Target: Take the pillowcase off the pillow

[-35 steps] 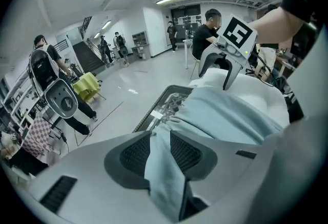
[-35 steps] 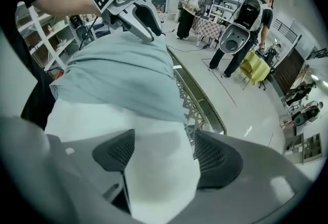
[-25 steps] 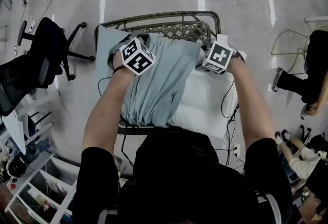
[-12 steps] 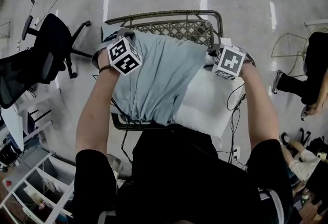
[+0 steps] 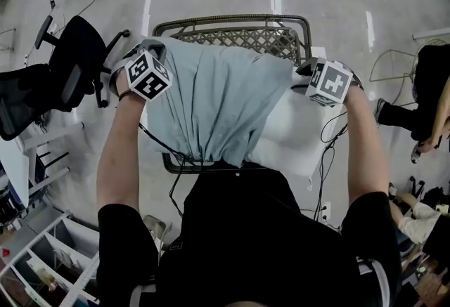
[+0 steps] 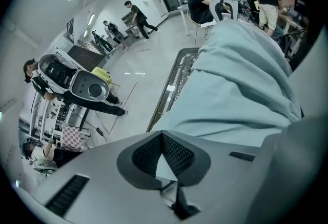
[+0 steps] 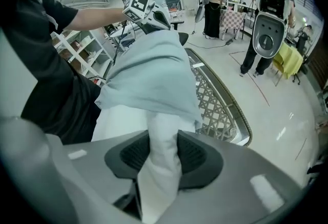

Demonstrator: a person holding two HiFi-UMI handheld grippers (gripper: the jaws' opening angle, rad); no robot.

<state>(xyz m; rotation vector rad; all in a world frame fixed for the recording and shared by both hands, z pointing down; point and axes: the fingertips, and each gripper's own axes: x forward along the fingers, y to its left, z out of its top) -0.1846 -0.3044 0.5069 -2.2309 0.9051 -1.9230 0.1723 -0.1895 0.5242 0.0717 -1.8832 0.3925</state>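
Observation:
A light blue pillowcase (image 5: 211, 98) hangs stretched between my two hands above a wicker seat. My left gripper (image 6: 163, 138) is at the upper left in the head view, shut on a thin fold of the pillowcase (image 6: 241, 95). The white pillow (image 5: 295, 133) shows bare at the right, below the cloth. My right gripper (image 7: 163, 141) holds a white corner of the pillow (image 7: 163, 166) between its pads. Its jaws have just been closing on that corner. In the right gripper view, the pillowcase (image 7: 154, 72) still covers the pillow's far end.
The wicker seat with its metal frame (image 5: 239, 35) stands under the pillow. A black office chair (image 5: 70, 63) is at the left and white shelving (image 5: 42, 263) at the lower left. Cables (image 5: 327, 158) hang at the seat's right side. A person's legs (image 5: 429, 88) are at the far right.
Both grippers have risen. The left one has moved left and up with the pillowcase, lifting and spreading it. The right one has shifted right and closed on the pillow's corner.

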